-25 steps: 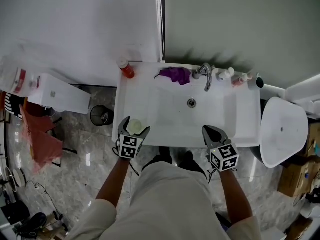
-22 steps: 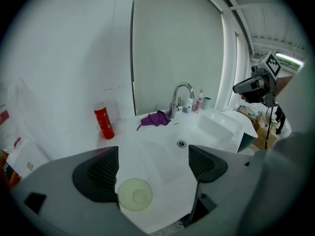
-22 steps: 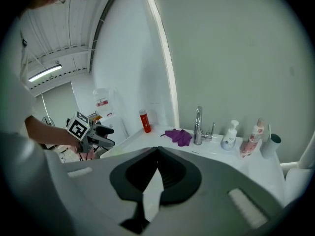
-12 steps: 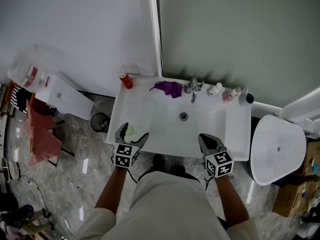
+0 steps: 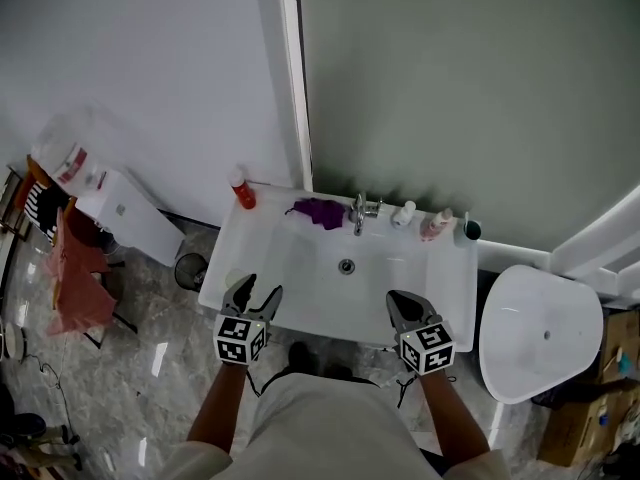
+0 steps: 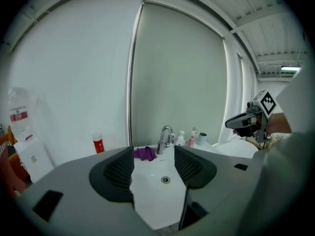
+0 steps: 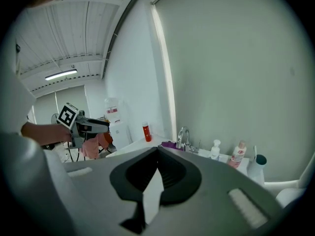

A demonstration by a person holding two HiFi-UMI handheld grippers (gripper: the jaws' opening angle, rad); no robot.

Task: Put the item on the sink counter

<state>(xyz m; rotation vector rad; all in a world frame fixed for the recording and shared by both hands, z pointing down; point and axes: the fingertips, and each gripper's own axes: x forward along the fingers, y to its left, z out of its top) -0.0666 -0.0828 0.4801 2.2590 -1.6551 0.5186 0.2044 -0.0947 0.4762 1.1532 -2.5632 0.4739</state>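
Note:
The white sink counter [image 5: 450, 293] lies below me in the head view. A pale round item [image 5: 234, 280] shows only faintly on its front left corner. My left gripper [image 5: 254, 298] hovers at the counter's front edge, just short of that item. In the left gripper view its jaws [image 6: 153, 154] are closing with nothing between them, only the basin beyond. My right gripper [image 5: 404, 311] hangs over the front right edge. The right gripper view shows it [image 7: 157, 154] shut and empty.
Along the back of the counter stand a red bottle [image 5: 241, 190], a purple cloth [image 5: 318, 211], the faucet [image 5: 358, 211], two small bottles [image 5: 403, 214] and a cup [image 5: 471, 230]. A toilet [image 5: 535, 343] is to the right. A bin [image 5: 190, 270] and a white cabinet [image 5: 125, 213] are to the left.
The pale item was between the left jaws a second ago and now lies free on the counter. The left gripper has drawn back and narrowed. The head camera has risen, so the sink looks smaller.

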